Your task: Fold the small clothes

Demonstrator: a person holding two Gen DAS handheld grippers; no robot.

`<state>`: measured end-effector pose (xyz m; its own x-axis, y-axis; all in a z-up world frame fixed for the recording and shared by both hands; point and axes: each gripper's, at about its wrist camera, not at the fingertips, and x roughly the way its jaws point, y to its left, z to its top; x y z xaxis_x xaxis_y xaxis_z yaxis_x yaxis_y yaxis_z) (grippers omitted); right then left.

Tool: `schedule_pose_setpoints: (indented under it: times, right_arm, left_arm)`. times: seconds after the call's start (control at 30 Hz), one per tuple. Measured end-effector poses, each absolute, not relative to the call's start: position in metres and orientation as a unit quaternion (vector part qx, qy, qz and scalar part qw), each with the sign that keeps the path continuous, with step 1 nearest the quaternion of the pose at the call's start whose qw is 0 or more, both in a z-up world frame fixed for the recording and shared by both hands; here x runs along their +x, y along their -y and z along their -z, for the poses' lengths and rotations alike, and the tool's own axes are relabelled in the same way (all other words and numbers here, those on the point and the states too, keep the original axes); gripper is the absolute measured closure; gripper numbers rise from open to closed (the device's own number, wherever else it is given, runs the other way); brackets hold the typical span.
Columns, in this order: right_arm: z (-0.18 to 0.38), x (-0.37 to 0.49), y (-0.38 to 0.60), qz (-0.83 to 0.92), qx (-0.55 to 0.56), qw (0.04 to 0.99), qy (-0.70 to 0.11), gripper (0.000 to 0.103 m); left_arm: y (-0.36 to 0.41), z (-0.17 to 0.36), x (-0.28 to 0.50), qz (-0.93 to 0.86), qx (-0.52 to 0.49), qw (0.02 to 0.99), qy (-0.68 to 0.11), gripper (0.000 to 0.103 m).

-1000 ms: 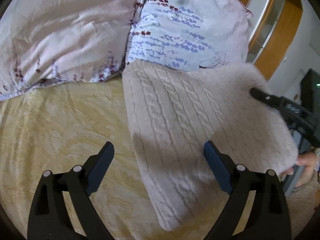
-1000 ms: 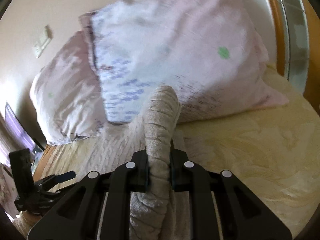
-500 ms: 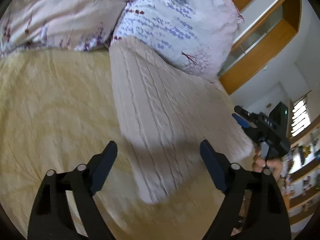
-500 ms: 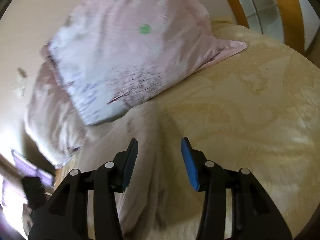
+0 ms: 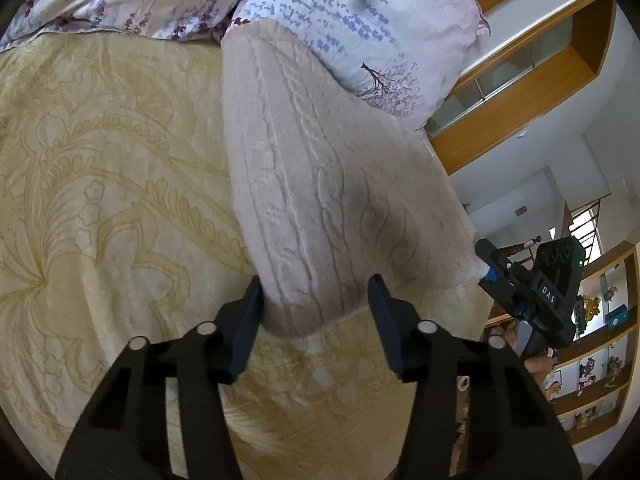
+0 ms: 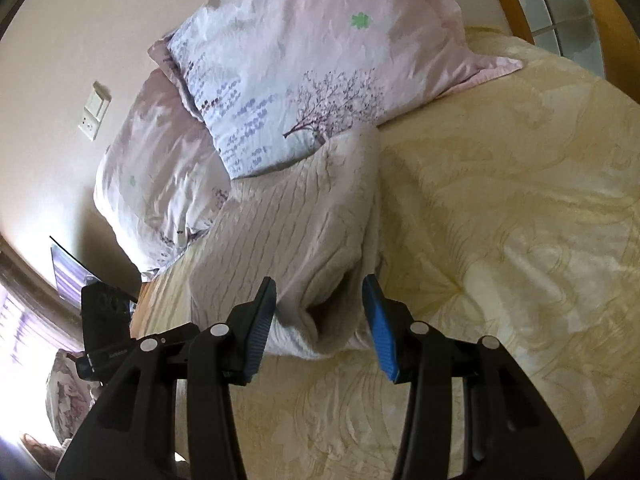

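Observation:
A cream cable-knit sweater [image 5: 320,168] lies folded in a long strip on the yellow bedspread [image 5: 100,200], its far end against the pillows. My left gripper [image 5: 316,312] straddles its near rounded corner; the jaws are closing, and a gap shows at the right finger [image 5: 384,320]. In the right wrist view the sweater [image 6: 288,240] lies bunched, its loose folded end between the blue pads of my right gripper [image 6: 320,312], which stands open and does not press it. The right gripper [image 5: 490,270] also shows past the sweater's right edge in the left wrist view.
Two floral pillows [image 6: 304,60] lean at the head of the bed. A wooden cabinet with glass [image 5: 520,92] and shelves of small items [image 5: 600,360] stand to the right. A wall switch [image 6: 94,116] is on the wall. Bare bedspread [image 6: 520,240] stretches beside the sweater.
My right gripper let go of the raised sweater fold and opened; the fold now lies on the bed. My left gripper moved in over the near corner and its jaws narrowed.

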<state>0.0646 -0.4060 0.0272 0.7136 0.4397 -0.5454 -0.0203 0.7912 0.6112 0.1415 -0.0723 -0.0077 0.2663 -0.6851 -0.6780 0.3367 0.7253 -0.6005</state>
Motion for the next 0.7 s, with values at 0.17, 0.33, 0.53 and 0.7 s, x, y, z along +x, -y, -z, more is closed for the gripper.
schedule_pose_setpoints:
  times: [0.17,0.33,0.53,0.7]
  right_arm:
    - [-0.044,0.056,0.401,-0.114,0.253,0.906,-0.321,0.093]
    - [-0.061,0.045,0.401,-0.078,0.210,0.930,-0.292,0.094]
    - [-0.019,0.055,0.399,-0.036,0.183,0.913,-0.363,0.094]
    - [-0.010,0.059,0.403,-0.036,0.207,0.901,-0.380,0.094]
  left_arm:
    - [0.063,0.008,0.145,0.335,-0.185,0.771,-0.509,0.085]
    - [0.059,0.002,0.138,0.355,-0.175,0.775,-0.494,0.088]
    - [0.054,0.012,0.133,0.359,-0.166,0.770,-0.501,0.089]
    - [0.056,0.012,0.131,0.357,-0.154,0.773,-0.501,0.086]
